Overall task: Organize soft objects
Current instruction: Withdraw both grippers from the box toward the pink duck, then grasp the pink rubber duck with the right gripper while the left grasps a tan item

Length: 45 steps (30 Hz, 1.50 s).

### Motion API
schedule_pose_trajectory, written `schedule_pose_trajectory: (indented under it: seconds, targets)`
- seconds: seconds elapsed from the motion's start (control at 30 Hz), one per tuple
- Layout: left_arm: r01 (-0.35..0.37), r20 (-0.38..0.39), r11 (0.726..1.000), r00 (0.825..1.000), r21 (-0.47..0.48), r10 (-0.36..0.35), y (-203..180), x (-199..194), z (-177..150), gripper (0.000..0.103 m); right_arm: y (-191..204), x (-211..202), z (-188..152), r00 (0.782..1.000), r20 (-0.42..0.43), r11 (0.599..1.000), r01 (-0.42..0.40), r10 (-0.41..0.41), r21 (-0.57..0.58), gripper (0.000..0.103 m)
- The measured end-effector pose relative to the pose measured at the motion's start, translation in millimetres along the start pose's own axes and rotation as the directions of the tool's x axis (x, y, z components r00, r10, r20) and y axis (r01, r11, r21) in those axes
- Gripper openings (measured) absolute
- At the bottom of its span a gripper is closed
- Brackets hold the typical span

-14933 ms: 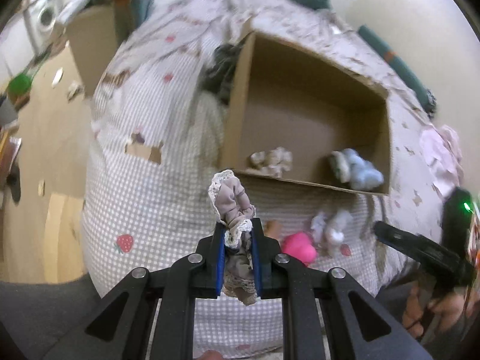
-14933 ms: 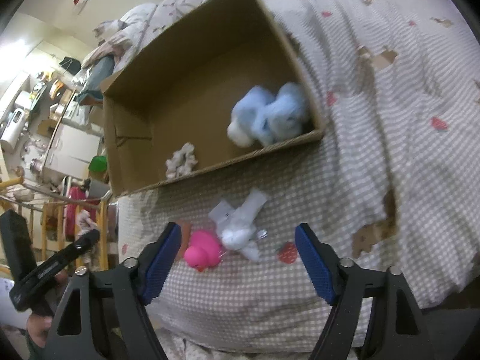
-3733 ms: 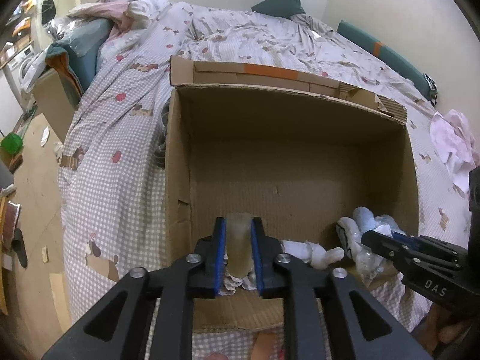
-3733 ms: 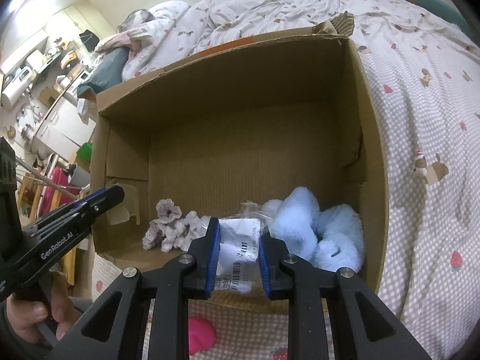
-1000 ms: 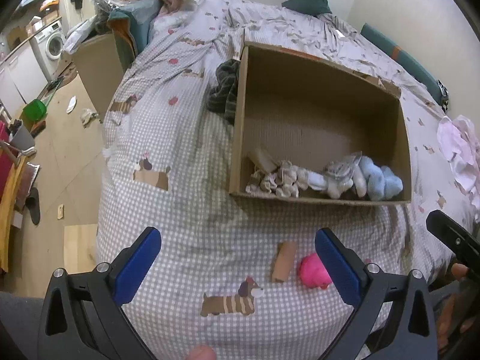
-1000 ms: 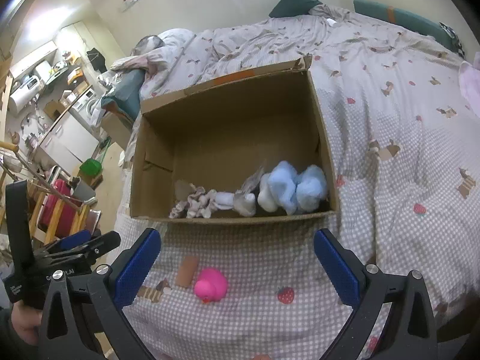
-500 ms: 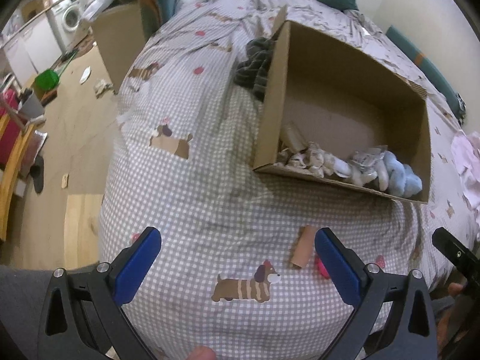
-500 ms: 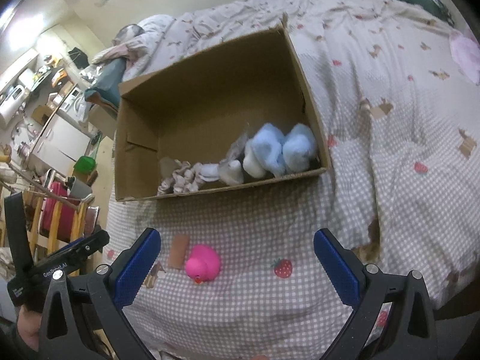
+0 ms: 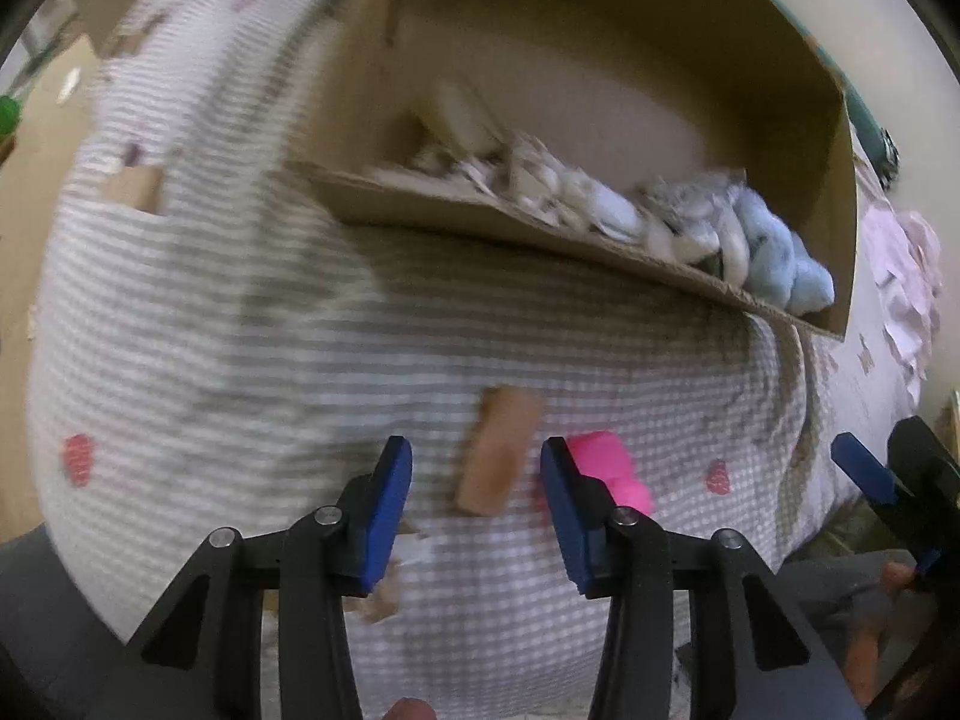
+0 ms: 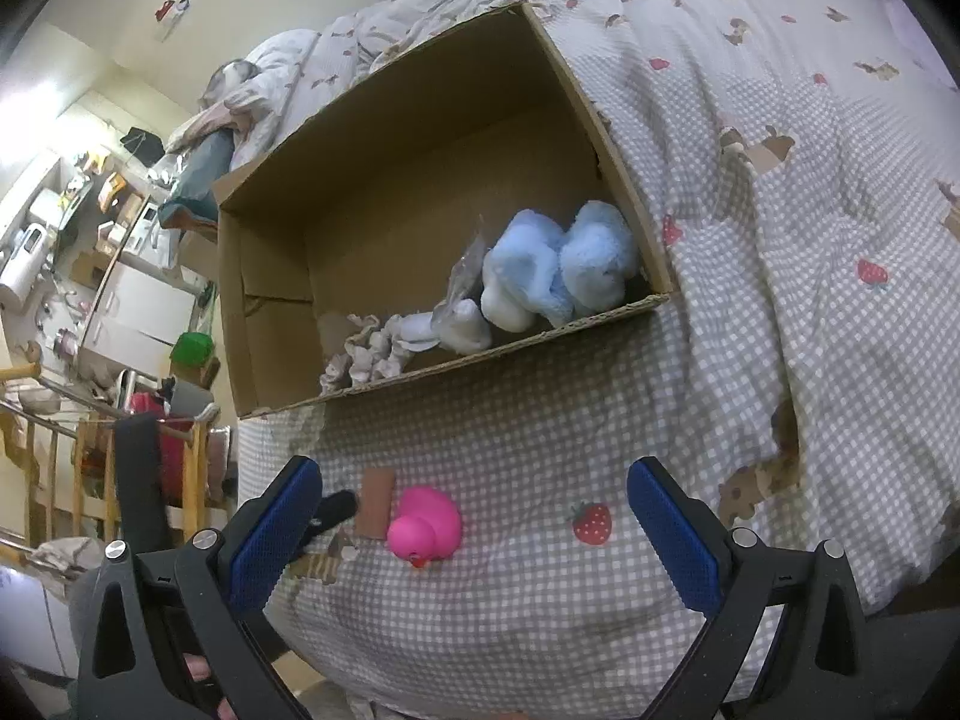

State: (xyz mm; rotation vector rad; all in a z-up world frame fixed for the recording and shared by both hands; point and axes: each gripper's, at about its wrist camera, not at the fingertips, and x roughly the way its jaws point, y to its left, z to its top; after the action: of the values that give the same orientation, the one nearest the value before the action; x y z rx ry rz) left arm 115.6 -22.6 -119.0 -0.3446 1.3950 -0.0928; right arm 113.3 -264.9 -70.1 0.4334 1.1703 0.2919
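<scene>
Right wrist only: shelves [image 10: 90, 228] | left wrist: tan block [image 9: 498, 459] between fingers [image 9: 390, 504]

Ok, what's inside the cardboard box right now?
Along the cardboard box's front wall: blue plush, a plastic-wrapped white toy, lacy scrunchies. Anything beneath them is hidden.

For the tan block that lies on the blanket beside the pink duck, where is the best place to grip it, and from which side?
Probably across the middle of the tan block, from above: it lies flat, long and narrow, beside the duck, so jaws fit its short width.
</scene>
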Motion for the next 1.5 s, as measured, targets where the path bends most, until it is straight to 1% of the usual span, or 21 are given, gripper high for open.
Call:
schedule_pose_trajectory:
  seconds: [0.1, 0.13, 0.17, 0.2, 0.23, 0.37, 0.47, 0.63, 0.7, 0.8, 0.9, 0.93, 1.03, 1.07, 1.17, 1.27, 1.33, 1.4, 1.43, 1.47, 1.5]
  targets:
    - [-0.006, -0.019, 1.000, 1.000, 0.026, 0.006, -6.9, 12.3, 1.7, 0.041, -1.8, 2.4, -0.2, 1.000, -0.011, 1.000, -0.005, 0.005, 0.003, 0.103]
    - [-0.016, -0.023, 0.999, 1.000, 0.040, 0.017, -8.7, 16.9, 1.9, 0.039, -1.9, 3.5, -0.5, 1.000, -0.015, 1.000, -0.004, 0.004, 0.002, 0.103]
    - [-0.027, -0.022, 0.998, 0.999, 0.049, 0.028, -9.7, 19.2, 2.1, 0.031, -2.3, 3.8, -0.6, 1.000, -0.018, 1.000, -0.003, 0.003, 0.001, 0.103]
    - [-0.043, -0.021, 0.997, 0.999, 0.056, 0.045, -9.9, 21.0, 2.5, 0.014, -2.0, 4.8, -0.6, 1.000, -0.020, 1.000, -0.003, 0.003, 0.000, 0.103]
    - [-0.058, -0.028, 0.996, 0.998, 0.062, 0.060, -9.8, 22.9, 2.4, 0.010, -1.1, 5.7, 0.1, 1.000, -0.023, 1.000, -0.002, 0.002, -0.002, 0.103]
    - [-0.073, -0.004, 0.994, 0.997, 0.078, 0.074, -12.7, 14.5, 0.4, 0.007, 2.0, 9.7, 1.2, 0.999, -0.032, 1.000, -0.001, 0.001, -0.012, 0.103]
    - [-0.104, 0.051, 0.992, 0.994, 0.065, 0.101, -6.1, -4.2, -0.6, 0.006, 6.9, 14.7, 1.2, 0.999, -0.046, 0.999, 0.017, -0.019, -0.044, 0.103]
    - [-0.086, 0.091, 0.996, 0.992, -0.005, 0.086, 10.8, -35.6, -7.0, 0.006, 10.3, 34.2, -7.0, 0.991, -0.130, 0.999, 0.017, -0.023, -0.052, 0.103]
    - [-0.099, 0.108, 0.995, 0.989, -0.012, 0.100, 15.6, -45.9, -10.6, 0.006, 14.9, 42.6, -10.8, 0.987, -0.151, 0.995, 0.042, -0.055, -0.085, 0.103]
    - [-0.090, 0.117, 0.996, 0.989, -0.015, 0.091, 16.5, -58.3, -17.9, 0.006, 23.8, 57.0, -14.6, 0.979, -0.195, 0.992, 0.037, -0.060, -0.118, 0.103]
    - [-0.122, 0.137, 0.992, 0.983, 0.002, 0.121, 16.5, -67.4, -23.1, 0.006, 35.1, 68.9, -19.7, 0.972, -0.224, 0.986, 0.039, -0.076, -0.163, 0.103]
    - [-0.124, 0.138, 0.992, 0.983, 0.004, 0.123, 17.3, -69.1, -23.2, 0.006, 40.0, 73.2, -21.9, 0.969, -0.229, 0.982, 0.045, -0.088, -0.184, 0.103]
    - [-0.138, 0.145, 0.990, 0.980, 0.025, 0.133, 16.0, -73.4, -23.8, 0.006, 56.0, 88.3, -31.9, 0.960, -0.223, 0.955, 0.106, -0.172, -0.278, 0.103]
    - [-0.141, 0.148, 0.989, 0.980, 0.032, 0.135, 16.6, -75.1, -24.1, 0.006, 59.2, 92.7, -34.7, 0.956, -0.224, 0.948, 0.116, -0.187, -0.297, 0.103]
    - [-0.153, 0.154, 0.987, 0.977, 0.042, 0.145, 10.0, -71.0, -18.1, 0.006, 67.4, 104.7, -38.8, 0.953, -0.226, 0.938, 0.121, -0.202, -0.325, 0.093]
    - [-0.155, 0.144, 0.987, 0.978, 0.032, 0.148, 15.1, -69.6, -17.9, 0.006, 73.9, 112.5, -38.3, 0.957, -0.223, 0.936, 0.102, -0.184, -0.336, 0.093]
    - [-0.167, 0.146, 0.986, 0.976, 0.024, 0.162, 16.8, -66.3, -16.1, 0.006, 77.1, 119.2, -38.2, 0.956, -0.227, 0.935, 0.099, -0.184, -0.341, 0.092]
    - [-0.176, 0.148, 0.984, 0.974, 0.025, 0.171, 16.9, -64.6, -15.1, 0.006, 79.4, 126.1, -37.9, 0.953, -0.234, 0.932, 0.106, -0.195, -0.346, 0.080]
    - [-0.181, 0.148, 0.983, 0.974, 0.029, 0.174, 16.0, -63.5, -14.9, 0.006, 80.4, 130.9, -37.2, 0.949, -0.241, 0.933, 0.113, -0.203, -0.341, 0.067]
    - [-0.187, 0.148, 0.982, 0.973, 0.036, 0.180, 14.7, -61.8, -14.8, 0.006, 80.2, 134.1, -36.0, 0.947, -0.248, 0.937, 0.113, -0.202, -0.331, 0.046]
    - [-0.192, 0.149, 0.981, 0.972, 0.041, 0.184, 14.1, -60.7, -14.8, 0.006, 79.2, 136.0, -36.0, 0.949, -0.255, 0.942, 0.099, -0.186, -0.321, 0.046]
